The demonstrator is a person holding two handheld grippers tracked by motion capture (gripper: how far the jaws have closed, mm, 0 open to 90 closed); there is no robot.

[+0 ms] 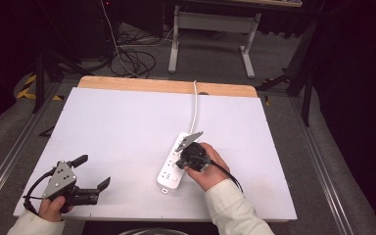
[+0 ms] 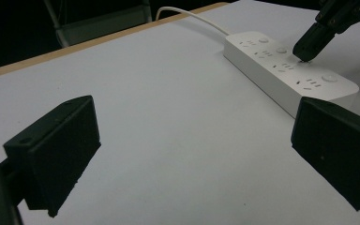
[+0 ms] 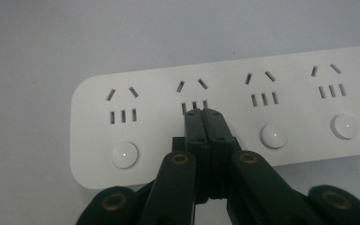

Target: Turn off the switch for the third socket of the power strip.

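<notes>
White power strip (image 1: 175,162) lies flat on the tabletop (image 1: 127,127), right of the middle and nearer the front edge than the far one, its long axis running from front to back with a slight lean. Its white cord (image 1: 195,110) leaves the far end and runs straight toward the wooden far edge of the tabletop. In the right gripper view the strip's face shows four socket groups in a row, each with slanted and straight slots, and round white buttons (image 3: 124,154) along one long side; three buttons are visible, and the place below the second socket group is covered by the jaws.

Right gripper (image 3: 203,116) is held over the strip by the person's right hand (image 1: 209,169), sleeve in pale cloth. Its jaws are pressed together with nothing between them, and their joined tip sits down on the strip's face, just under the three straight slots of the second socket group. The left gripper view shows that same dark tip touching the top of the strip.

Left gripper (image 1: 94,171) rests near the front left corner of the tabletop, well apart from the strip, held by the left hand (image 1: 51,208). Its jaws stand wide apart, with bare white tabletop between them.
</notes>
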